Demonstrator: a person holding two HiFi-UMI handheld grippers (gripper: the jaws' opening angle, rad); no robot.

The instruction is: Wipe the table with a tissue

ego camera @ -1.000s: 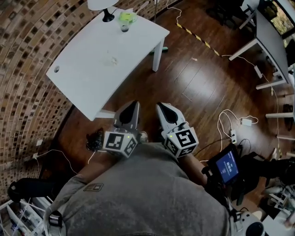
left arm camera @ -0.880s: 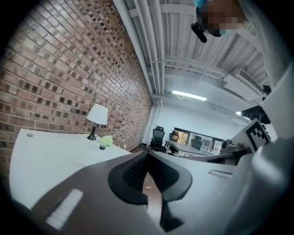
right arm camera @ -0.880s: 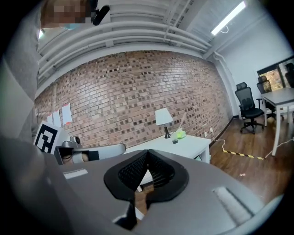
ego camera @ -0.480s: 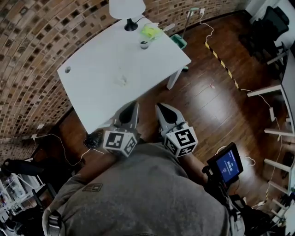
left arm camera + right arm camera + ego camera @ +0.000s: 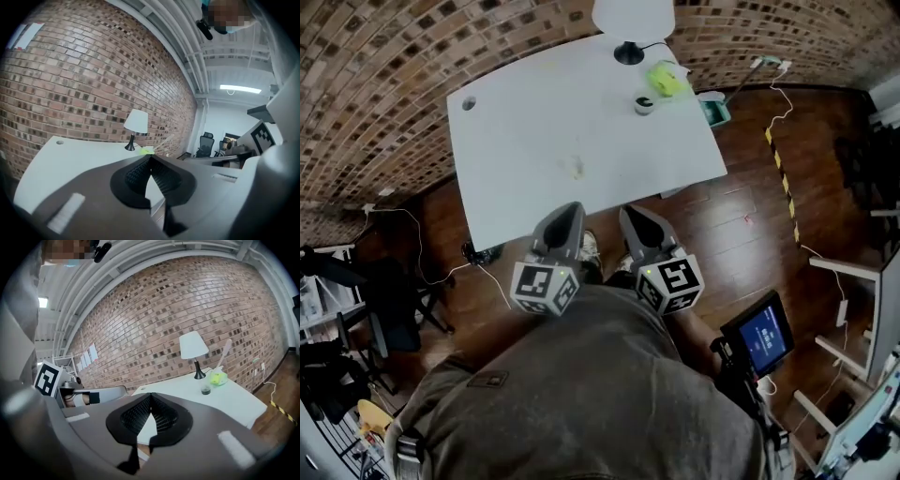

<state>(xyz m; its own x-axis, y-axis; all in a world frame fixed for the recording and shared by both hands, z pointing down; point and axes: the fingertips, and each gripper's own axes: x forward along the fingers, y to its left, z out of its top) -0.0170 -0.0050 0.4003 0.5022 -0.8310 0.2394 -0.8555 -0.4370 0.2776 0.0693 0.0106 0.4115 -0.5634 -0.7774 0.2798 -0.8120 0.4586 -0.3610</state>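
1. Brick wall (image 5: 375,56) is curving round the far side of the head view, and dark wooden floor (image 5: 750,187) is spreading out to the right. A white worktop (image 5: 534,122) is standing against that wall. Near its middle what looks like a small, pale, crumpled tissue (image 5: 577,167) is lying, too faint to read clearly. At the far right corner a lamp (image 5: 630,23), a small cup (image 5: 645,104) and a yellow-green item (image 5: 668,78) are sitting close together. The left tool (image 5: 570,210) and the right tool (image 5: 630,214) are hovering side by side at the worktop's near edge, both pointing toward it and well apart from the tissue.
2. In the left gripper view, the left tool's jaws are pressing together with nothing between them. Beyond them the worktop is stretching away to the lamp, and an office chair (image 5: 205,140) is standing far off to the right.
3. In the right gripper view, the right tool's jaws are likewise pressing together, pinching nothing. The lamp, cup and yellow-green item are showing on the far right of the worktop.
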